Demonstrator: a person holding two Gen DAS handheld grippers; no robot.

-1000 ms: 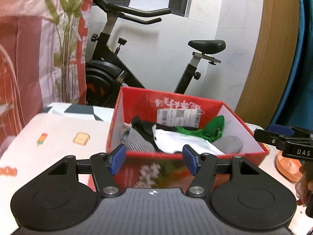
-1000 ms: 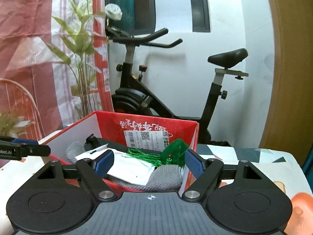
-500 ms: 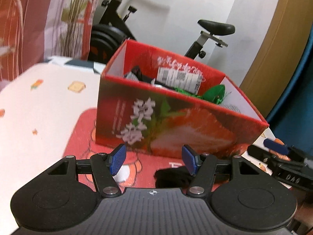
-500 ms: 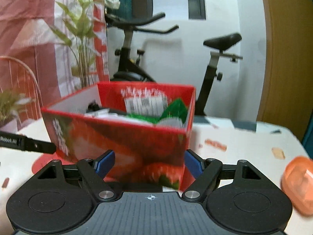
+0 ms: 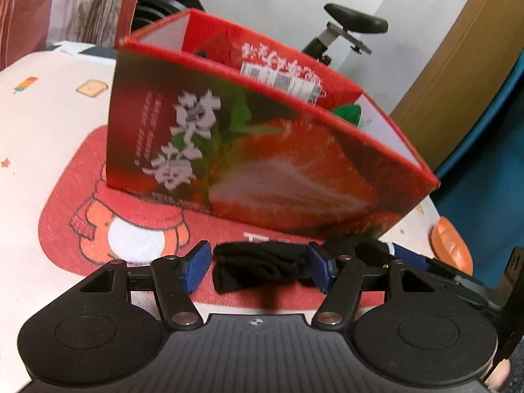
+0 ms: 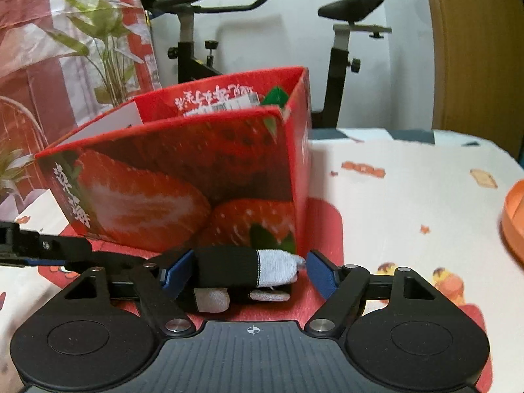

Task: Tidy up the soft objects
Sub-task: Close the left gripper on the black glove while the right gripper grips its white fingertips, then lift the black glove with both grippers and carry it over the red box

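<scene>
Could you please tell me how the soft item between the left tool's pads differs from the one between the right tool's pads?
The black crumpled cloth at the left tool is all black; the black sock with a grey-white toe at the right tool is two-coloured. The cloth lies bunched and wrinkled; the sock lies stretched out, smooth. Both rest on the red cartoon mat before the red strawberry-printed cardboard box, between open pads.

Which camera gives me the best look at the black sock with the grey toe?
The right wrist view: the black sock with the grey toe lies sideways on the red mat between the open right claw pads, toe clearly visible. The left wrist view shows only bunched black fabric, no grey toe.
</scene>
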